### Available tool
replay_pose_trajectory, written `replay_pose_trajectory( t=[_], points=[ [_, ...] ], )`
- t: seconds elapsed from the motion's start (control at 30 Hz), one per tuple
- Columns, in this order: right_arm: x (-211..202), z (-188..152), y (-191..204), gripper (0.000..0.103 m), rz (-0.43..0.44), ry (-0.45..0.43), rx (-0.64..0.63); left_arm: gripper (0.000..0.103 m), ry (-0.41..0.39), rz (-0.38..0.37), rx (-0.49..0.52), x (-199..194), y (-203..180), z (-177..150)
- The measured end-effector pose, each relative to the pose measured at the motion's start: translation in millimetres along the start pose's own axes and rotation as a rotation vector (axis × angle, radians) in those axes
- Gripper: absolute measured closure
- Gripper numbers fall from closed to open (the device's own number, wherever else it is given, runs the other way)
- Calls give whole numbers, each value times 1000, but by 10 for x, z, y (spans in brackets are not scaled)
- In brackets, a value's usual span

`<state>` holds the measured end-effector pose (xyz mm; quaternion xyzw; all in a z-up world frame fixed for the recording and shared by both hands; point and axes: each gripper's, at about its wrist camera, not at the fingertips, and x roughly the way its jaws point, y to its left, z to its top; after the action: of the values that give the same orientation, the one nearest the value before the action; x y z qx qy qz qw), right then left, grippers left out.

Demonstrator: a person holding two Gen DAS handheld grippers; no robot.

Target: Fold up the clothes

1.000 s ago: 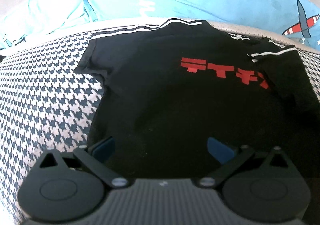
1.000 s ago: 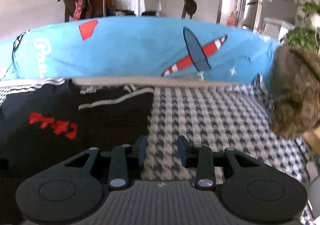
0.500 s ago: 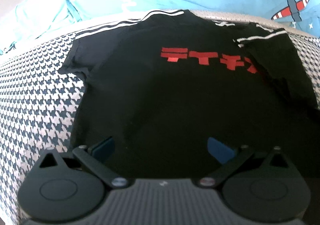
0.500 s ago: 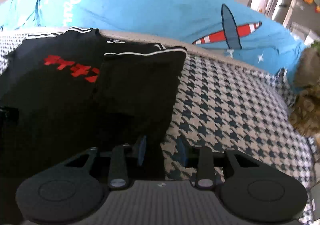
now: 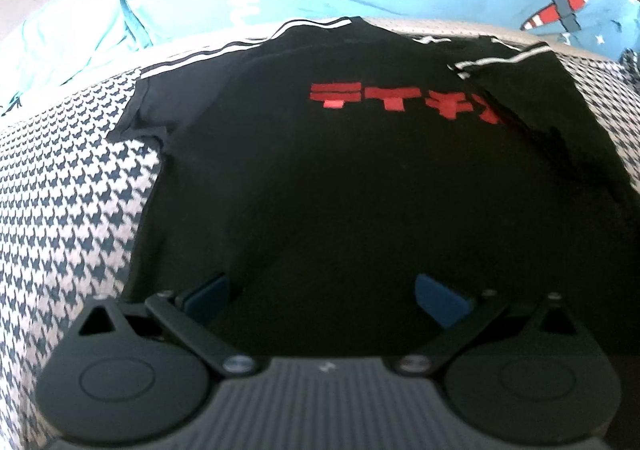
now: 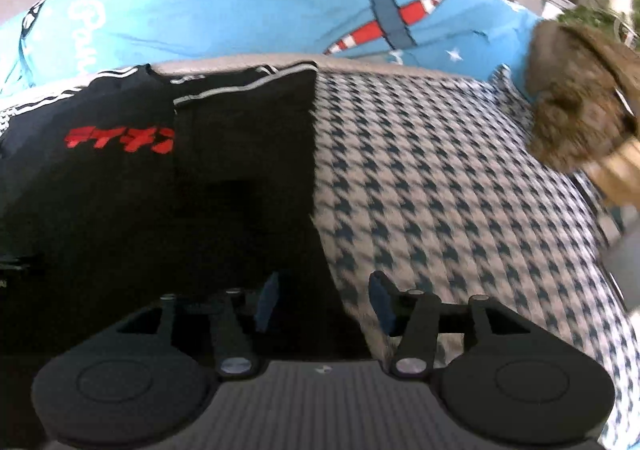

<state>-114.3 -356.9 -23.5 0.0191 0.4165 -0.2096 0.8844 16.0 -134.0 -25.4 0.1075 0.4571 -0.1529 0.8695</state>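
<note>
A black T-shirt (image 5: 320, 178) with red lettering and white shoulder stripes lies flat on a houndstooth-patterned surface (image 5: 68, 186). Its right sleeve (image 5: 560, 118) is folded in over the chest. My left gripper (image 5: 322, 296) is open wide above the shirt's lower hem area, nothing between its blue pads. In the right wrist view the same T-shirt (image 6: 160, 178) fills the left half, folded sleeve (image 6: 248, 122) on top. My right gripper (image 6: 324, 300) stands open astride the shirt's right edge near the hem, left pad over black cloth, right pad over the houndstooth surface (image 6: 460, 190).
A light-blue cushion with a plane print (image 6: 300, 18) runs along the far side behind the shirt. A brown furry item (image 6: 580, 102) sits at the right end of the surface. Houndstooth cover lies bare to the shirt's left and right.
The right gripper's fingers have spread wider apart and its view has drifted right along the shirt's edge. The left gripper has shifted slightly, still open over the hem.
</note>
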Motion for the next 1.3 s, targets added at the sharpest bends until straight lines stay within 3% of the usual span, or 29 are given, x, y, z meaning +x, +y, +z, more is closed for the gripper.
replay_pose_trajectory(
  t=[0.33, 0.73, 1.3],
  points=[
    [-430, -602, -31, 37, -22, -40, 109, 0, -56, -12, 35, -311, -22, -471],
    [-623, -934, -11, 21, -35, -58, 162, 0, -107, -35, 47, -565, 39, -883],
    [-929, -1428, -101, 17, 60, 14, 313, 0, -113, -44, 82, -798, 105, -1249]
  ],
)
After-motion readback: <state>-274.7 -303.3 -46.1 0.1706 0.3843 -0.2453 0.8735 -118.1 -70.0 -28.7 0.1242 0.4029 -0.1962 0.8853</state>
